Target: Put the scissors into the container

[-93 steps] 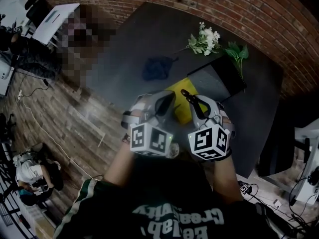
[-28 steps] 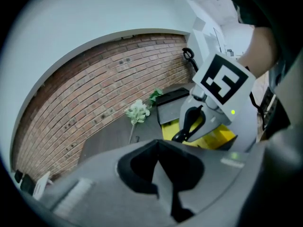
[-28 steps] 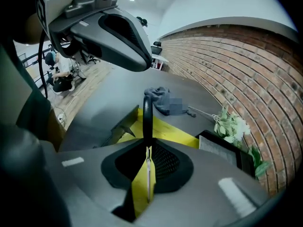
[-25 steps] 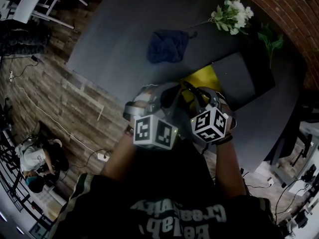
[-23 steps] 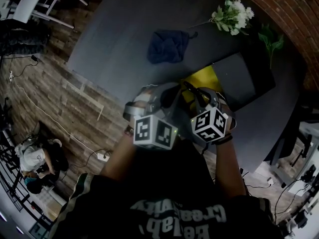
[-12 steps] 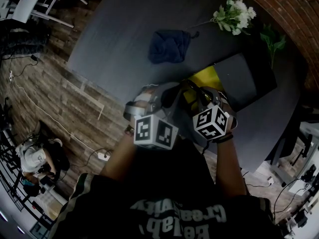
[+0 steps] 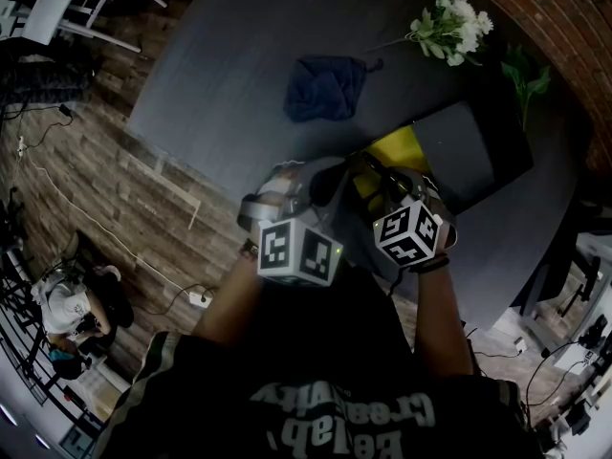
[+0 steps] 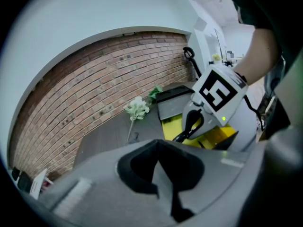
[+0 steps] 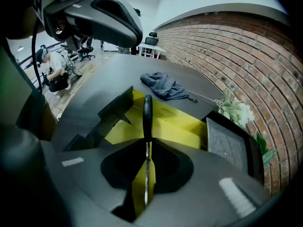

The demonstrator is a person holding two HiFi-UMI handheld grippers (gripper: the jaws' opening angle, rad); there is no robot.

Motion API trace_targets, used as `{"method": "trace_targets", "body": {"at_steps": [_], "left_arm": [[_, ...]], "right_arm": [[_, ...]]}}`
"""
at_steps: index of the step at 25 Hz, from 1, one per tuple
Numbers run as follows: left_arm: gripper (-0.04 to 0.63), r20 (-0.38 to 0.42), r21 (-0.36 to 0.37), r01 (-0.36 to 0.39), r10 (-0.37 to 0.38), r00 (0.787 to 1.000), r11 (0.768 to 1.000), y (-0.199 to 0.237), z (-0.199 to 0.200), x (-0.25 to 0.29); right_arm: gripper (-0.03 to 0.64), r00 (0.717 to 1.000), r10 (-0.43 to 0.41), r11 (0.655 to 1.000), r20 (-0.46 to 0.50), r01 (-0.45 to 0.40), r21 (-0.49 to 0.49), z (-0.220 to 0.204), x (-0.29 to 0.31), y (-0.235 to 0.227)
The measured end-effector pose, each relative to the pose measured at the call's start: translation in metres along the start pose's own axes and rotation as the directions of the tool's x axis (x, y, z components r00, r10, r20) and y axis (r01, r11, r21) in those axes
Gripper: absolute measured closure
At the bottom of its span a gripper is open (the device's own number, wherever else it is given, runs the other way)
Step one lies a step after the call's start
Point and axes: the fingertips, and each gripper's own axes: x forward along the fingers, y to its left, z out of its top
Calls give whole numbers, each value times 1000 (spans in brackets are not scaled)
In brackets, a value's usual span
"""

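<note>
Scissors (image 9: 147,122) with black handles and thin metal blades are pinched edge-on in the right gripper (image 9: 146,148). Its jaws are closed on the blades, and the handle end sticks out past the tips. So the scissors aren't in the box yet. They hang over the near edge of the open yellow plastic container (image 9: 182,136), clear of its floor as far as I can see.

The left gripper (image 8: 160,150) has its jaws pressed together with nothing between them. It sits just beside the right one, on the person's side of the container. From its view you can see the handle loop poking out under the right gripper's marker cube.

The container is on the dark grey table (image 7: 239,55), toward the right side near the person's edge. A flat black tray with a grey pad (image 9: 227,145) sits right up against its far right side.

A crumpled blue cloth (image 7: 325,86) lies around the middle of the table, well apart from the container. A bunch of white flowers (image 7: 449,22) and a green leafy sprig (image 7: 524,73) lie along the far edge by the brick wall (image 9: 227,46).
</note>
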Motion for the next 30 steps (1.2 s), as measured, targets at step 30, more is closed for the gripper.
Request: {"method": "trace_targets", "body": {"at_steps": [30], "left_arm": [[592,-11,-5,20,-20,1000,1000,-3,-9,6]], "right_arm": [[571,999,45,997,-9,-44,70,-3,8,2]]}}
